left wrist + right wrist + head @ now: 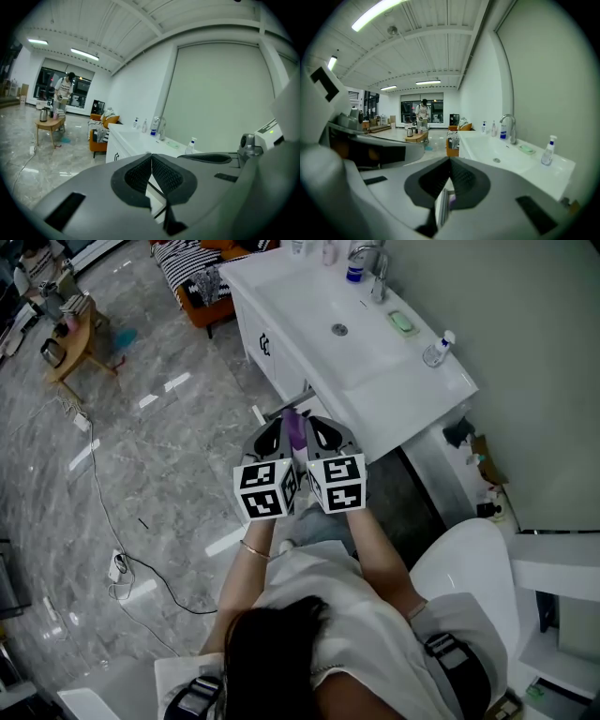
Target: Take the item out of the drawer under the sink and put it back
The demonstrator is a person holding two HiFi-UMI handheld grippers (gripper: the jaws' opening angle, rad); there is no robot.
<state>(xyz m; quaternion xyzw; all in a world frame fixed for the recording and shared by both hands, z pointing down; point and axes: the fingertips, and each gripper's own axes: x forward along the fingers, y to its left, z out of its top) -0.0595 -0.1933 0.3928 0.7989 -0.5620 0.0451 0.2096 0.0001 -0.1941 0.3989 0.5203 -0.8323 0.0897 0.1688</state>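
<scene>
Both grippers hang side by side in front of the white cabinet (272, 362) under the sink (298, 285). My left gripper (278, 420) is shut, and its ribbed pads (140, 174) meet with nothing between them. My right gripper (317, 420) is shut too, tips touching (450, 159). A narrow purple item (296, 430) shows in the gap between the two grippers. In the right gripper view a thin grey and purple strip (450, 200) shows in the slit under the pads; I cannot tell whether it is held. A grey drawer edge (289, 405) juts out just beyond the tips.
A faucet (375, 268), green soap (402, 322) and a pump bottle (437, 351) stand on the counter. A white toilet (469, 559) is to my right. Far left are a wooden side table (75, 338), a striped seat (192, 273) and a floor cable (103, 512). A person (62, 91) stands far off.
</scene>
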